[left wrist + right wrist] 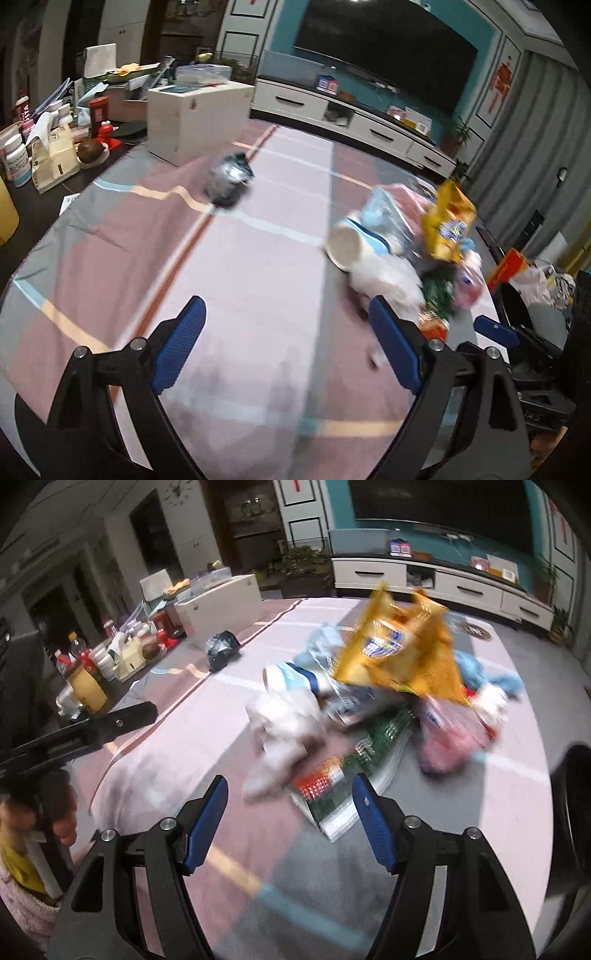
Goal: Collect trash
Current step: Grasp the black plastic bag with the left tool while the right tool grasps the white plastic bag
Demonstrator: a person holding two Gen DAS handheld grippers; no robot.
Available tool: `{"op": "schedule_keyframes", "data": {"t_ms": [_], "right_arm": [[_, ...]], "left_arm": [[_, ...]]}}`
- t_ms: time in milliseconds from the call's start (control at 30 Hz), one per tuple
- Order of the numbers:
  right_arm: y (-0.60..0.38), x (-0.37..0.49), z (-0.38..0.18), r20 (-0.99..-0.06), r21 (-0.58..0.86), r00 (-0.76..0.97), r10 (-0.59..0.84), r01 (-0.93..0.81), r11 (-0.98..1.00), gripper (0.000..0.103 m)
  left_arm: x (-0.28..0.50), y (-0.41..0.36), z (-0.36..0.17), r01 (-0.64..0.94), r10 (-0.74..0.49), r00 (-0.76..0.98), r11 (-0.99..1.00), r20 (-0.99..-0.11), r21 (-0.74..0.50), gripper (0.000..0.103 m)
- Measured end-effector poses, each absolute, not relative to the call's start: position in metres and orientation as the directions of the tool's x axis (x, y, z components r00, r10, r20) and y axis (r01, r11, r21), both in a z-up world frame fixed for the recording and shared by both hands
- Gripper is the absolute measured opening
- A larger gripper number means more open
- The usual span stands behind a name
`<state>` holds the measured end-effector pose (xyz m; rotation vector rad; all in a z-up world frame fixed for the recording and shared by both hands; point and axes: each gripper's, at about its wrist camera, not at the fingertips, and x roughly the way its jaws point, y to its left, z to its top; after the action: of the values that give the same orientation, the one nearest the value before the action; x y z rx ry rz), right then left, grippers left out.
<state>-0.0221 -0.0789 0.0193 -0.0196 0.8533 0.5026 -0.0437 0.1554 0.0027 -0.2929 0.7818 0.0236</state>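
A pile of trash lies on the pink and grey tablecloth. It holds a yellow snack bag, a tipped paper cup, crumpled white tissue, a green and red packet and a pink bag. A crumpled black bag lies apart, farther back. My left gripper is open over bare cloth, left of the pile. My right gripper is open just short of the green packet, with nothing between its pads. Both views are motion-blurred.
A white box stands at the back of the table. A tissue box, bottles and other clutter crowd the left edge. A dark chair with bags sits to the right. A low TV cabinet stands beyond.
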Motion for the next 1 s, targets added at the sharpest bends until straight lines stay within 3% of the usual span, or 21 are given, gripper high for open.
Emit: {"op": "schedule_keyframes", "data": {"t_ms": [300, 433, 533, 567, 700, 833, 1000], "right_arm": [[-0.030, 0.028, -0.004, -0.767, 0.047, 0.562, 0.308, -0.430, 0.902, 0.069], [-0.022, 0.034, -0.010, -0.776, 0.008, 0.567, 0.275, -0.428, 0.904, 0.052], [-0.020, 0.038, -0.015, -0.789, 0.015, 0.550, 0.274, -0.428, 0.904, 0.039], [-0.021, 0.038, -0.016, -0.791, 0.022, 0.545, 0.279, -0.431, 0.902, 0.034], [-0.023, 0.037, -0.016, -0.790, 0.050, 0.534, 0.302, -0.435, 0.899, 0.025], [-0.028, 0.033, -0.010, -0.776, 0.117, 0.525, 0.351, -0.427, 0.897, 0.020], [-0.044, 0.013, 0.011, -0.728, 0.211, 0.529, 0.437, -0.433, 0.876, 0.019]], "left_arm": [[0.045, 0.204, 0.004, -0.167, -0.050, 0.736, 0.953, -0.675, -0.253, 0.090], [0.105, 0.214, -0.013, -0.196, -0.002, 0.692, 0.962, -0.722, -0.191, 0.089], [0.135, 0.217, -0.034, -0.228, 0.039, 0.642, 0.963, -0.765, -0.142, 0.077], [0.142, 0.217, -0.040, -0.233, 0.041, 0.626, 0.963, -0.778, -0.136, 0.065], [0.147, 0.218, -0.050, -0.243, 0.056, 0.608, 0.963, -0.792, -0.118, 0.044], [0.128, 0.215, -0.040, -0.231, 0.048, 0.627, 0.965, -0.777, -0.127, 0.033], [0.083, 0.203, -0.004, -0.174, 0.004, 0.679, 0.972, -0.735, -0.156, 0.033]]}}
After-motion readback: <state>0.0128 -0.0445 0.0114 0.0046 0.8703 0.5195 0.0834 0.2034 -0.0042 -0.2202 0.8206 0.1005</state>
